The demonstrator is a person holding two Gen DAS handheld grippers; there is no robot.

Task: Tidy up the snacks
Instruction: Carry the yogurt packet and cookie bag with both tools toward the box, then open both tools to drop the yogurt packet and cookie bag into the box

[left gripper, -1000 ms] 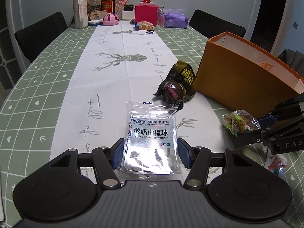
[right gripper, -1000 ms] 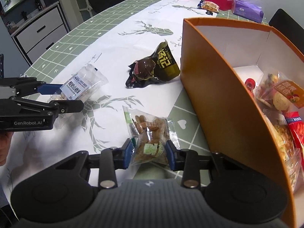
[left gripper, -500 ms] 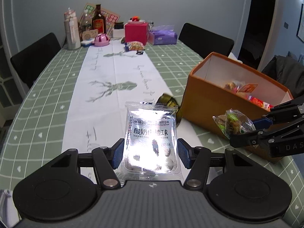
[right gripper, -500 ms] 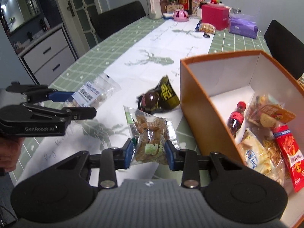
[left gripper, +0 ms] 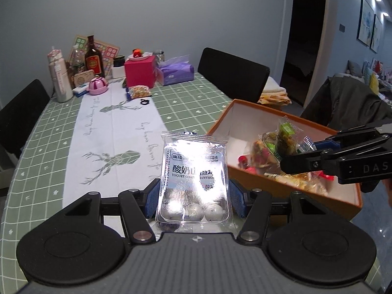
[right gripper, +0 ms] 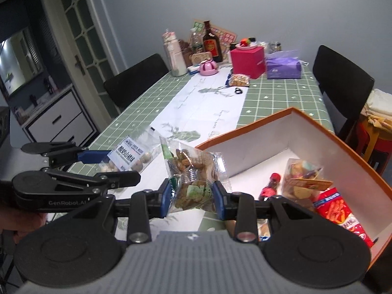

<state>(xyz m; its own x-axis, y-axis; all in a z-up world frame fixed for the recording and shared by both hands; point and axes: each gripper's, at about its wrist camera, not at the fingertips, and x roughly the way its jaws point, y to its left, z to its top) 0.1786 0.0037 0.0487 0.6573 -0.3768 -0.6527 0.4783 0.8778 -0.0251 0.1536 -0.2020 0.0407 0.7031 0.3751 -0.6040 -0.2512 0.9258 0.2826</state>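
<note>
**Snacks lifted clear of the tabletop, both packets now at box height**

Snacks are carried, one per claw. We find the left claw (left gripper: 194, 199) clamped on the hawthorn packet (left gripper: 193, 174) and the right claw (right gripper: 192, 199) clamped on the mixed-cracker packet (right gripper: 192, 178). A second ago both sat low over the tabletop (left gripper: 58, 147); now they hang above it, level with the orange box (right gripper: 247, 136), whose near rim is cleared. The box's white far end lies bare. Delivery appears imminent.

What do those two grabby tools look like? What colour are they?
Both are black plastic. The left tool and right tool each have two arms with blue pads, silver screws, and round black discs on a ribbed grey body. White letters on the sides read "GenRobot.AI" and "DAS".
</note>
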